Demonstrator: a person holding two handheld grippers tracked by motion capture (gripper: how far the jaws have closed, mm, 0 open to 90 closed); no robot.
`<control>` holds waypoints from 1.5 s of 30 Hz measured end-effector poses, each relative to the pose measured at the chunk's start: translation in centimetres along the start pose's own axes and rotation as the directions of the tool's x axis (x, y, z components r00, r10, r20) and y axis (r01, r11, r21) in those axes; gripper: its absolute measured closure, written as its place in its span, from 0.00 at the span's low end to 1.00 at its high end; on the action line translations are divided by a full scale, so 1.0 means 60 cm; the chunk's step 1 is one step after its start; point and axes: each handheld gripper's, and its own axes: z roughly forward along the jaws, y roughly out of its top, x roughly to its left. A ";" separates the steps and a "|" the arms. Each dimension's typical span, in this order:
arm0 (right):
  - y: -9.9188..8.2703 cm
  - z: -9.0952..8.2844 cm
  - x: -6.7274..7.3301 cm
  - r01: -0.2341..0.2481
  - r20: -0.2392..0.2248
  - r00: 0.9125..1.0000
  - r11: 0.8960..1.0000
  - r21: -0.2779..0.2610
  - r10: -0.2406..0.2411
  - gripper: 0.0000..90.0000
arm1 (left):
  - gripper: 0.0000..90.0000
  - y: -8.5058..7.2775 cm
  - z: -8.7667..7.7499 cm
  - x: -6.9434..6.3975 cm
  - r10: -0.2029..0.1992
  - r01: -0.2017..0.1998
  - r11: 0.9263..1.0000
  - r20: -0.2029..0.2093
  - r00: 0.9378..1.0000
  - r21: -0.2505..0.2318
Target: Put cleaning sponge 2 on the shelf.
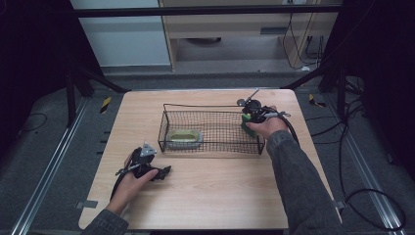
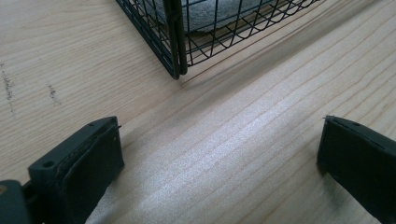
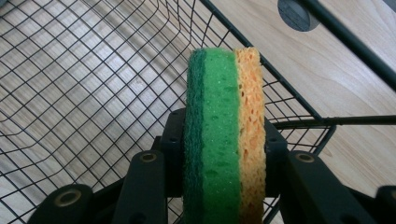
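Note:
A green-and-yellow sponge (image 3: 224,135) stands on edge between the jaws of my right gripper (image 3: 223,154), which is shut on it above the right end of the black wire basket (image 3: 93,84). From the high view, that right gripper (image 1: 252,117) hovers at the basket's (image 1: 210,129) right rim with the green sponge (image 1: 247,119) in it. My left gripper (image 1: 164,172) rests on the table in front of the basket's left corner, jaws open and nothing between them. The left gripper view looks past its fingers (image 2: 93,158) at the basket corner (image 2: 176,46).
An oval yellow-green dish (image 1: 183,138) lies in the basket's left end; a pale cloth-like thing (image 2: 219,14) shows through the mesh. The wooden table (image 1: 210,186) has bare room in front of the basket. Dark frame bars and cables ring the table.

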 end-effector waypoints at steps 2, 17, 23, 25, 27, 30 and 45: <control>0.000 0.001 0.000 0.004 -0.001 1.000 1.000 0.000 -0.004 0.71 | 0.00 0.000 0.000 0.000 0.000 0.000 1.000 0.000 1.000 0.000; 0.001 -0.006 0.004 0.011 -0.006 1.000 1.000 -0.007 -0.011 0.65 | 0.00 0.000 0.000 0.000 0.004 -0.004 1.000 0.001 1.000 0.003; -0.001 -0.017 0.006 0.009 -0.009 1.000 1.000 -0.013 -0.009 0.62 | 0.00 0.000 0.000 0.000 0.001 -0.001 1.000 0.001 1.000 0.002; 0.000 -0.023 0.009 0.010 -0.007 1.000 1.000 -0.020 -0.010 0.61 | 0.00 0.000 0.000 0.000 -0.002 0.002 1.000 0.001 1.000 0.000; 0.000 -0.031 0.012 0.011 -0.013 1.000 0.999 -0.031 -0.012 0.61 | 0.00 0.000 0.000 0.000 -0.001 0.001 1.000 0.000 1.000 0.000; -0.002 -0.039 0.017 0.010 -0.017 1.000 0.999 -0.038 -0.011 0.63 | 0.00 0.000 0.000 0.000 0.001 -0.001 1.000 0.000 1.000 0.000; 0.010 -0.047 0.052 0.000 -0.058 0.998 1.000 -0.031 -0.001 0.64 | 0.00 0.001 0.002 0.000 -0.003 0.003 1.000 -0.002 1.000 0.000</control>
